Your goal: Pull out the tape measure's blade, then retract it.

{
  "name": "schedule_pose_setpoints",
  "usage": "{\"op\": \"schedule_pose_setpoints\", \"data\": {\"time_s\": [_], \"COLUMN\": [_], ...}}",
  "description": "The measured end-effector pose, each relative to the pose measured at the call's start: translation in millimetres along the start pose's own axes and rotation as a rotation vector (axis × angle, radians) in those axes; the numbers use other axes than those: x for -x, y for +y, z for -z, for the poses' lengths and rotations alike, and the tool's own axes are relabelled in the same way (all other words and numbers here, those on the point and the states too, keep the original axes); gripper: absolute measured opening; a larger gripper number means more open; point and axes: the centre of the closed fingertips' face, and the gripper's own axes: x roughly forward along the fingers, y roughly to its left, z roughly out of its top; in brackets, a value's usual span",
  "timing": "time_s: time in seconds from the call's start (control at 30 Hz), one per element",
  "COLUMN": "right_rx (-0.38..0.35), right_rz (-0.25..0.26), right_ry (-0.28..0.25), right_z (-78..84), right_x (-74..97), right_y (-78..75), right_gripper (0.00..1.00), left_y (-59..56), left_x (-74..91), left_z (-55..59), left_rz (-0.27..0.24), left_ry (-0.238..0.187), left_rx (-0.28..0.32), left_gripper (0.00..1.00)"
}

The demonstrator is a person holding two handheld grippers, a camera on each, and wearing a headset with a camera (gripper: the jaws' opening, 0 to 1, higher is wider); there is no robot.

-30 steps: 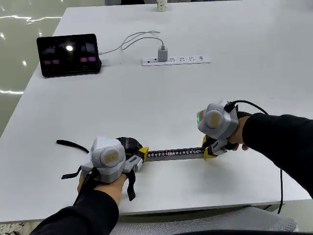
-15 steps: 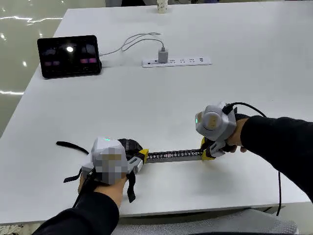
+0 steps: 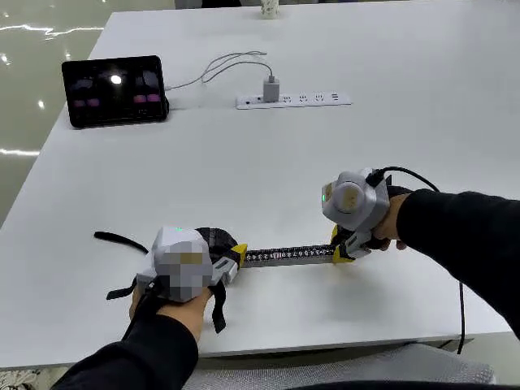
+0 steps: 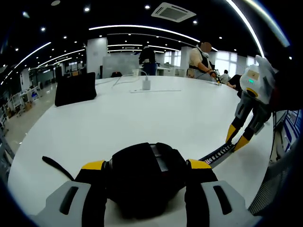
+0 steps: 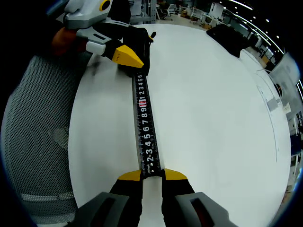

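Since a second ago the right gripper (image 3: 344,250) has come slightly closer to the left gripper (image 3: 231,260), and the stretch of blade (image 3: 288,255) showing between them is a little shorter. Nothing else on the worktop (image 3: 284,162) has shifted.

In the left gripper view, the left gripper (image 4: 147,165) has its jaws spread wide around the black case of the tape measure (image 4: 144,177). One yellow tip presses each side of the case, which sits on the worktop near its front edge. The blade (image 4: 217,155) runs from the case toward the right gripper (image 4: 236,138).

In the right gripper view, the right gripper (image 5: 152,176) is nearly closed, its two yellow tips pinching the free end of the blade (image 5: 144,123). The blade lies flat along the worktop with its printed numbers facing up, and it leads straight to the tape measure (image 5: 137,40) at the far end.

A black strap (image 3: 114,240) lies on the worktop to the left of the case. Well beyond the grippers are a dark tablet (image 3: 114,89) and a white power strip (image 3: 292,100) with a charger plugged into it.
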Motion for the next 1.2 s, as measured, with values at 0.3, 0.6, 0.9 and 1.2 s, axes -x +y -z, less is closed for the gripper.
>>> {"op": "schedule_pose_setpoints", "data": {"time_s": [0.3, 0.6, 0.9, 1.2], "right_rx": [0.004, 0.006, -0.018, -0.027], "right_rz": [0.001, 0.001, -0.001, 0.002], "right_ry": [0.000, 0.009, 0.005, 0.002], "right_z": [-2.9, -7.6, -10.2, -13.4], "right_x": [-1.0, -2.1, -3.0, -4.2], "right_y": [0.9, 1.3, 0.8, 0.2], "right_gripper": [0.11, 0.11, 0.11, 0.11], "left_y": [-0.1, 0.0, 0.1, 0.7], "left_x": [0.5, 0.9, 1.2, 0.9], "left_z": [0.1, 0.1, 0.0, 0.0], "left_rz": [0.002, 0.002, 0.002, 0.002], "left_ry": [0.000, -0.002, -0.003, -0.003], "left_rx": [0.000, -0.001, -0.001, -0.001], "left_gripper": [0.62, 0.62, 0.62, 0.62]}}
